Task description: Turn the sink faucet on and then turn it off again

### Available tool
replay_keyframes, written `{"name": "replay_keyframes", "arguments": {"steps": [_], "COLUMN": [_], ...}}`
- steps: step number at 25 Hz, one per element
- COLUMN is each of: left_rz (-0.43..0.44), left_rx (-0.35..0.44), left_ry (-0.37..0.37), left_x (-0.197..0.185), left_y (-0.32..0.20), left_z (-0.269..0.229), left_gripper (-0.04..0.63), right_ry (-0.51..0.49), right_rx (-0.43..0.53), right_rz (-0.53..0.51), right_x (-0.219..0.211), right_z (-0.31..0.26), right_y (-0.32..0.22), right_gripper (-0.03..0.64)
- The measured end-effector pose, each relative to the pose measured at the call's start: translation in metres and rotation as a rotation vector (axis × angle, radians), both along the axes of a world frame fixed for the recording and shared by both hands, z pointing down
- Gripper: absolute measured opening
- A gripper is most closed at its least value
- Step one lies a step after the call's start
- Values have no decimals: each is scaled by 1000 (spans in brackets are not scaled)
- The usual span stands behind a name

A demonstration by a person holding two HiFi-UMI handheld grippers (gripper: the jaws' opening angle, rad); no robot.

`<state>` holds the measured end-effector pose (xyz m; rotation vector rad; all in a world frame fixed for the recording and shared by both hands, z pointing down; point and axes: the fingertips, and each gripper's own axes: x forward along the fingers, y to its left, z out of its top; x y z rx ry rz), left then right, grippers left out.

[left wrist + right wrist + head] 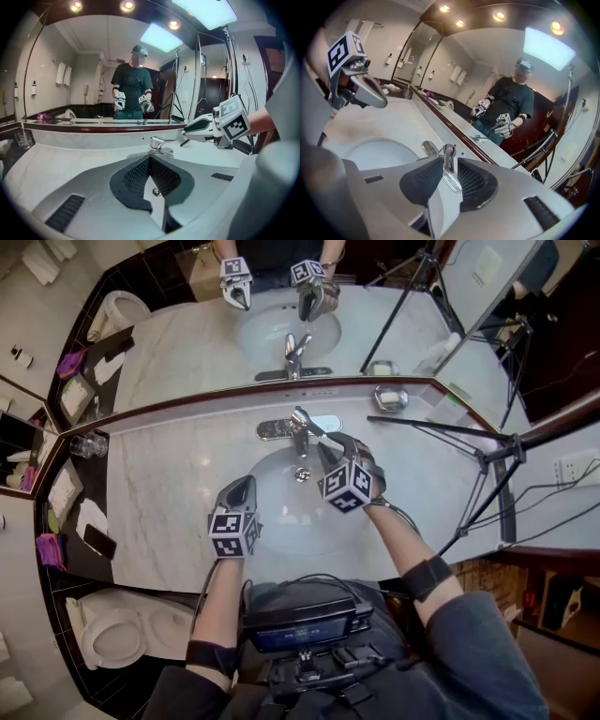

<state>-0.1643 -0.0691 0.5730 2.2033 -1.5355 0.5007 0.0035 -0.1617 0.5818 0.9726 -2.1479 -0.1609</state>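
- I am standing by the desk (169,484) and watching a person leaning over the sink (272,526) with a gripper in each hand.
- The faucet (298,432) is sitting at the back of the sink, just under the mirror (187,334), and its lever (453,180) is pointing out towards the person's right.
- The right gripper (336,446) is reaching in over the sink and closing on the lever. In the right gripper view the chrome bar is filling the gap between the jaws, and both pads are looking pressed against its sides.
- The left gripper (150,161) is hanging over the near part of the sink, well apart from the faucet, with its jaws together and nothing between them.
- I am not seeing any water falling from the spout, so I am not able to say whether the faucet is on.
- To my eye the lever is going to handle as a stiff, polished metal bar: it is not going to bend or give, and it is looking slippery under the pads.
- It is fixed to the faucet, so weight is not mattering here. Only the pivot's resistance is counting.
- I am judging the best hold to be near the free end, across the narrow sides, where leverage is greatest.
- A grip nearer the pivot is likelier to be slipping off the chrome as the wrist is turning.
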Motion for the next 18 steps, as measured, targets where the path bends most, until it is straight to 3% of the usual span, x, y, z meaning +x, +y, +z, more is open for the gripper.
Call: {"name": "replay_keyframes", "arguments": {"steps": [8,14,18], "left_rz": [-6,-16,-18], "left_rx": [19,35,46], "left_ry": [14,24,37], "left_x": [-5,-9,-9], "left_y": [2,4,6], "left_z": [-10,-17,-21], "left_gripper": [5,5,5], "right_ry": [-280,-538,-640], "right_rx": [-99,-249,-309], "right_rz": [218,304,338], "right_x": [39,56,59], "right_z": [-28,-18,-18], "right_y": [18,44,62], "right_gripper": [21,18,18]}}
